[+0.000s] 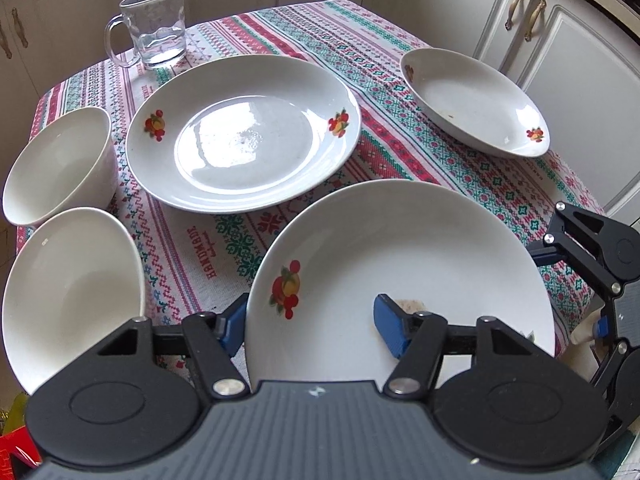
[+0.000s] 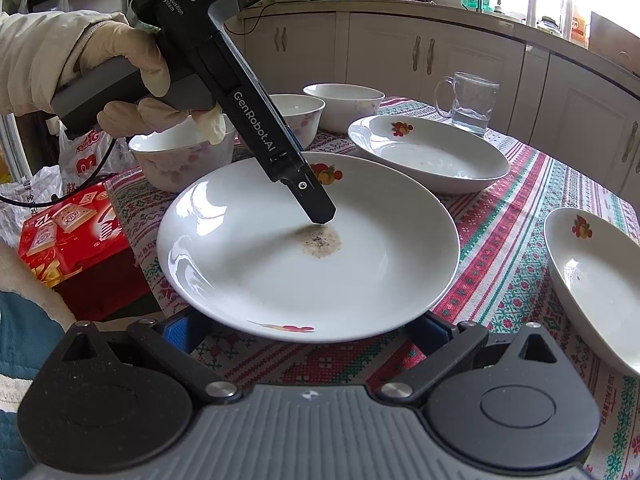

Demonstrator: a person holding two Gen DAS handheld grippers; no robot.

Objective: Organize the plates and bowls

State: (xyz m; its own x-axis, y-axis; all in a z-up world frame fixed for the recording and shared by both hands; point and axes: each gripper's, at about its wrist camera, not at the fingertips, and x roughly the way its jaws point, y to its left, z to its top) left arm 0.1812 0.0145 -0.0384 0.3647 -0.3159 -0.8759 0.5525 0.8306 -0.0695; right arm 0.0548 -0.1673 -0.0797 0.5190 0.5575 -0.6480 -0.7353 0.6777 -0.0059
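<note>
A white plate [image 1: 400, 264] with a fruit print and a brown stain [image 2: 322, 242] sits at the table's near edge. My left gripper [image 1: 310, 328] is open and straddles its rim, one blue finger [image 1: 390, 330] inside the plate and one [image 1: 234, 326] outside. In the right wrist view the left gripper [image 2: 316, 208] comes down with a fingertip near the stain. My right gripper [image 2: 304, 334] is open, its fingers low at the plate's [image 2: 280, 280] opposite rim, partly hidden under it. It also shows in the left wrist view [image 1: 600, 280].
A large flat plate [image 1: 244, 132] lies mid-table, a deep plate [image 1: 476, 100] at the far right. Two white bowls [image 1: 60, 164] [image 1: 72, 292] stand at the left, a glass mug [image 1: 154, 26] behind. Cabinets surround the table. A red box [image 2: 76, 236] sits beside the table.
</note>
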